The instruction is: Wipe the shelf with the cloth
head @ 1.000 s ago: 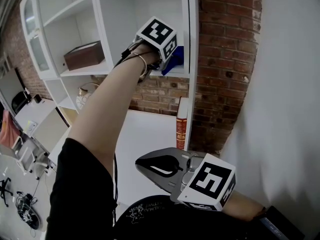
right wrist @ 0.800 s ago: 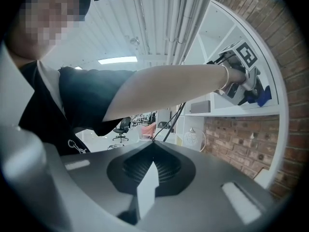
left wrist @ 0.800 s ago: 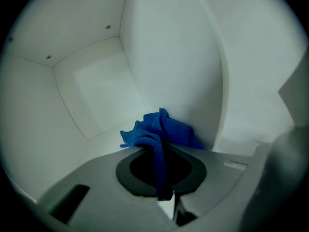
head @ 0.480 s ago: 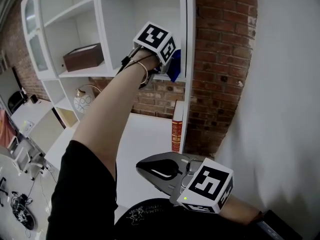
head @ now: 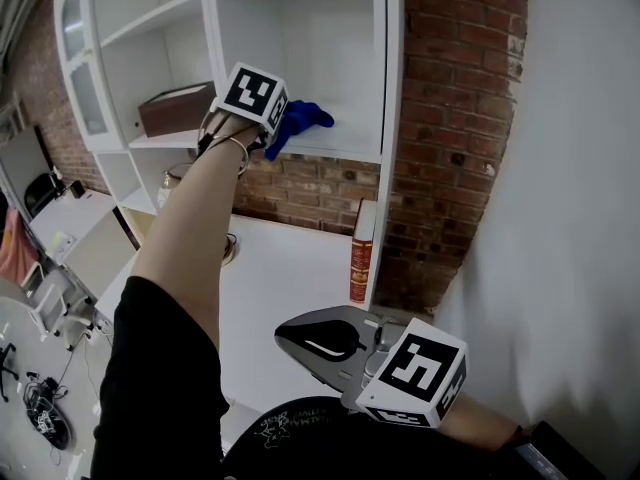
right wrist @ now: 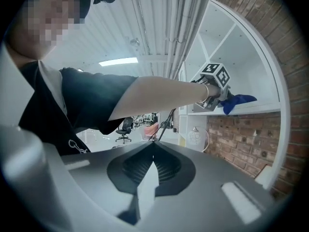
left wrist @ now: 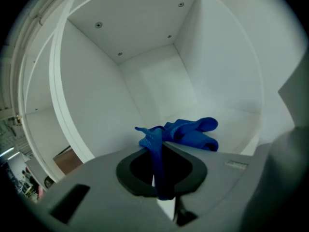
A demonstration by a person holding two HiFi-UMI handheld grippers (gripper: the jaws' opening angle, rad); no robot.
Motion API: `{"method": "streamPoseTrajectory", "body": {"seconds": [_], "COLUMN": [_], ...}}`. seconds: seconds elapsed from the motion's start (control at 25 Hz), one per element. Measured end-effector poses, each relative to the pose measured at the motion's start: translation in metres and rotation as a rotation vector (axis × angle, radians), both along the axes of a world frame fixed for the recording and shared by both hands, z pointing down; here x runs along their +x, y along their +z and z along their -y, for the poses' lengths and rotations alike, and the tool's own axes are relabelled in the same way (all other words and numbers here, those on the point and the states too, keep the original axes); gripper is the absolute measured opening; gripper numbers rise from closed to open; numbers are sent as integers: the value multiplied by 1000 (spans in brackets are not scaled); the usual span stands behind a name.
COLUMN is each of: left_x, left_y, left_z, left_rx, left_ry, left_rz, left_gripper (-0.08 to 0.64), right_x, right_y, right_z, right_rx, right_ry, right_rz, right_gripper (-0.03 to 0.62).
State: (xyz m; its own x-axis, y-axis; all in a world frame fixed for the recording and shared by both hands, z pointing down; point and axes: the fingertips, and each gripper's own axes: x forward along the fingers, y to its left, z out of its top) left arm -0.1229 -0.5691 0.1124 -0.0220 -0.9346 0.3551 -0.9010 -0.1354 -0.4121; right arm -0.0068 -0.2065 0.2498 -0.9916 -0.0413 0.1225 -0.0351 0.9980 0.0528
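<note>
On the shelf (head: 350, 150), a divider (head: 213, 28) separates the cloth (head: 298, 120) from a brown box (head: 172, 110).

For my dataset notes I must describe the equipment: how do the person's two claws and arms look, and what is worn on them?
The left claw and the right claw are smooth grey plastic with dark pads inside. Each carries a white cube printed with black square markers. The left arm has a short black sleeve and a thin bangle at the wrist.

White shelf (head: 348, 144) w/ blue cloth (head: 303, 118) on top
</note>
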Motion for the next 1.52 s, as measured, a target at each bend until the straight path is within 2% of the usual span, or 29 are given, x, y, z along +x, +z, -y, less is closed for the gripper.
{"method": "streamPoseTrajectory", "body": {"seconds": [0.24, 0.36, 0.44, 0.64, 0.8, 0.92, 1.32, 1.52], "left_x": [8, 27, 46, 96, 115, 124, 156, 167], "left_y": [20, 22, 23, 23, 25, 24, 25, 23], "left_z": [9, 10, 10, 11, 8, 6, -4, -8], "left_rx": [-89, -134, -153, -148, -145, -138, -162, -159], "left_ry": [-5, 32, 78, 174, 200, 222, 319, 326], "left_rz": [7, -34, -36, -37, -45, -53, -114, -92], "left_gripper": [15, 14, 14, 11, 9, 9, 9, 11], "right_x": [-1, 1, 1, 11, 30, 39, 38, 34], "right_y": [7, 5, 3, -1, -19, -22, -23, -25], "right_z": [3, 3, 4, 17, 44, 58, 64, 55], "right_rx": [-42, -38, -36, -20, -88, -144, -148, -126], "right_ry": [-1, 4, 7, 74, 187, 243, 251, 220], "right_rz": [-1, -7, -1, 18, 116, 148, 167, 164], "right_gripper": [9, 9, 9, 9, 8, 9, 8, 8]}}
